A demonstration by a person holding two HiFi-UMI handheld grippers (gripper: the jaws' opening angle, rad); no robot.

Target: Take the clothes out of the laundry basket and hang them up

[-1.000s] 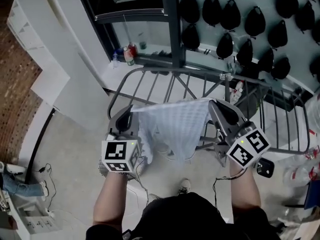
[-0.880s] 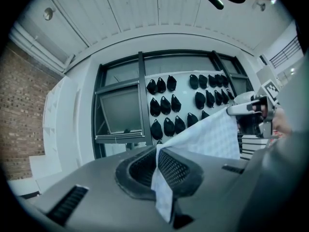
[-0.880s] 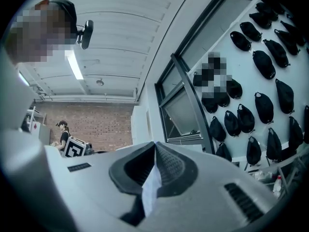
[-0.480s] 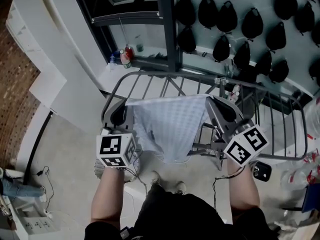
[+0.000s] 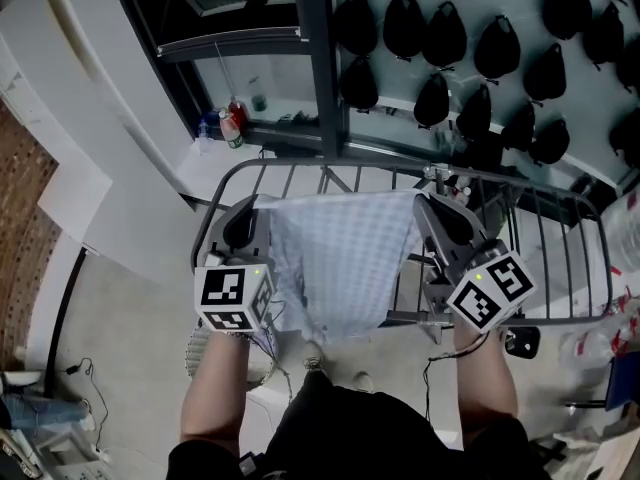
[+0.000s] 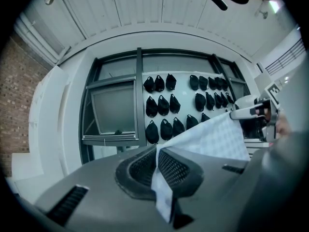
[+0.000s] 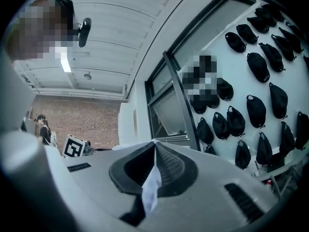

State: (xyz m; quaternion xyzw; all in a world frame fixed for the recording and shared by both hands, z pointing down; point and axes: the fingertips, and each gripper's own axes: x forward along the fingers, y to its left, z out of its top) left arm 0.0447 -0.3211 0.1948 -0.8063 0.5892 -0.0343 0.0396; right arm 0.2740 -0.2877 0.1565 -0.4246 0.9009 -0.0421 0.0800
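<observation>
A pale checked cloth (image 5: 340, 258) hangs spread between my two grippers, held up over the grey drying rack (image 5: 540, 193). My left gripper (image 5: 252, 208) is shut on the cloth's left top corner; its own view shows the fabric (image 6: 212, 139) pinched in the closed jaws (image 6: 157, 153) and running off to the right. My right gripper (image 5: 425, 203) is shut on the right top corner, and a strip of cloth (image 7: 152, 187) hangs out of its closed jaws (image 7: 155, 149). The cloth's lower edge droops in front of the rack's near rail. No laundry basket is in view.
The rack's rails (image 5: 300, 173) run behind and to the right of the cloth. A dark window frame post (image 5: 315, 58) stands beyond it. Many black pouches (image 5: 470, 48) hang on the wall behind. Bottles (image 5: 228, 123) sit on a ledge at the left.
Both grippers, with the cloth stretched between them, have moved up and forward over the rack, and the cloth now covers more of its rails. Both grips are unchanged.
</observation>
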